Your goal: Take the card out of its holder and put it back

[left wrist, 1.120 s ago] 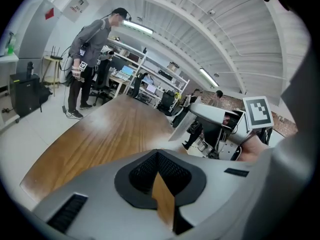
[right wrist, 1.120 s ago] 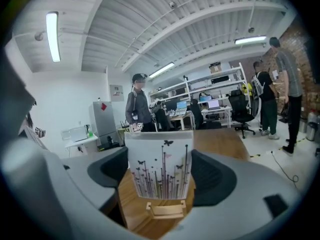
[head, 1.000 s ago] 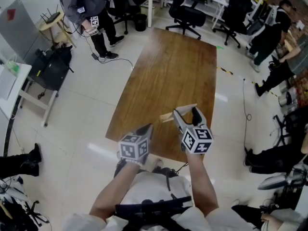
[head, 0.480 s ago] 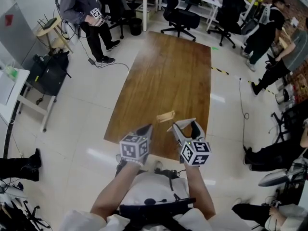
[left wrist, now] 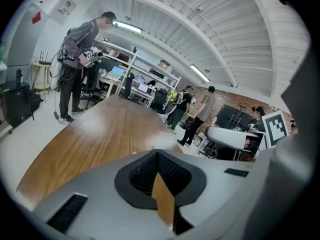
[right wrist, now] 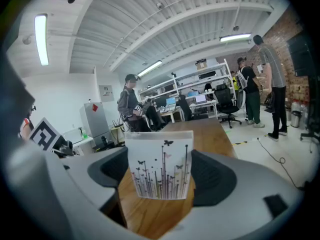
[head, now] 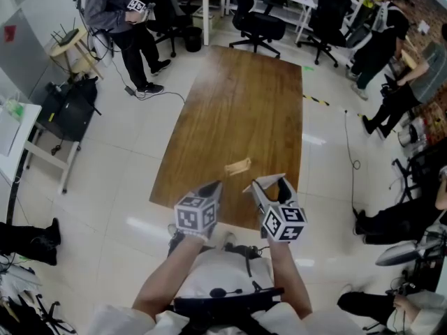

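Note:
A small wooden card holder lies on the brown wooden table, near its front edge. My right gripper hovers just behind it, over the table's front edge, shut on a white card. In the right gripper view the card stands upright across the jaws of that gripper, printed with dark stems and butterflies. My left gripper hangs beside it at the table's front edge, jaws shut and nothing in them. The left gripper view shows its black pads together, with the table beyond.
A person stands at the table's far left corner, others at the right. Office chairs and desks line the far end. A black bag and a white desk sit on the floor to the left. A cable runs along the right.
My right gripper has drawn back from the holder toward me with the card in it. The holder now lies alone on the table. The left gripper has stayed put.

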Motion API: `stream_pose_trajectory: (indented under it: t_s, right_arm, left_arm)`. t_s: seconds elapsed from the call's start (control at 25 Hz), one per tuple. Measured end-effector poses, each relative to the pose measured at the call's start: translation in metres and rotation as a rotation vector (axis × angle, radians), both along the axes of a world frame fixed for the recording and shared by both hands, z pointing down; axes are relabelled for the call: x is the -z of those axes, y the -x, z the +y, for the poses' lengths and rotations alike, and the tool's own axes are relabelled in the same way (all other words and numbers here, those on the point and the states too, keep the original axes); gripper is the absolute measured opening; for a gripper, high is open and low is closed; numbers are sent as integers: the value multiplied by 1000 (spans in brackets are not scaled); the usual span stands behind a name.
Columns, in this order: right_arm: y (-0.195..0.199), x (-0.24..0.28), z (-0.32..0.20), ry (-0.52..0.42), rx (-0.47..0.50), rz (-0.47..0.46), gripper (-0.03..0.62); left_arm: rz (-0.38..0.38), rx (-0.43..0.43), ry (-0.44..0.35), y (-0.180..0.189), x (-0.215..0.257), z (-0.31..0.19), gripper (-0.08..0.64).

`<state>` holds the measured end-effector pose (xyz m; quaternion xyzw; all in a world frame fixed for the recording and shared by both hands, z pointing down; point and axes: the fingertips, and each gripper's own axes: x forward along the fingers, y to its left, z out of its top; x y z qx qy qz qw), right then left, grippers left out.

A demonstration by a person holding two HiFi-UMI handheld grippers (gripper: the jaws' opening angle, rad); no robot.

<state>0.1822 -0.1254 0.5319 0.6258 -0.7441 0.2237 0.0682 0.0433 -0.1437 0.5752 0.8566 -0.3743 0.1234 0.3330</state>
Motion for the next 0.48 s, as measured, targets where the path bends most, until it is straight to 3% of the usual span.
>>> stream_pose_trajectory:
  t_s: [0.48]
  right_arm:
    - [8, -1, -4, -2, 19, -3, 417]
  left_arm:
    - [-3, -4, -13, 8, 0, 3, -8]
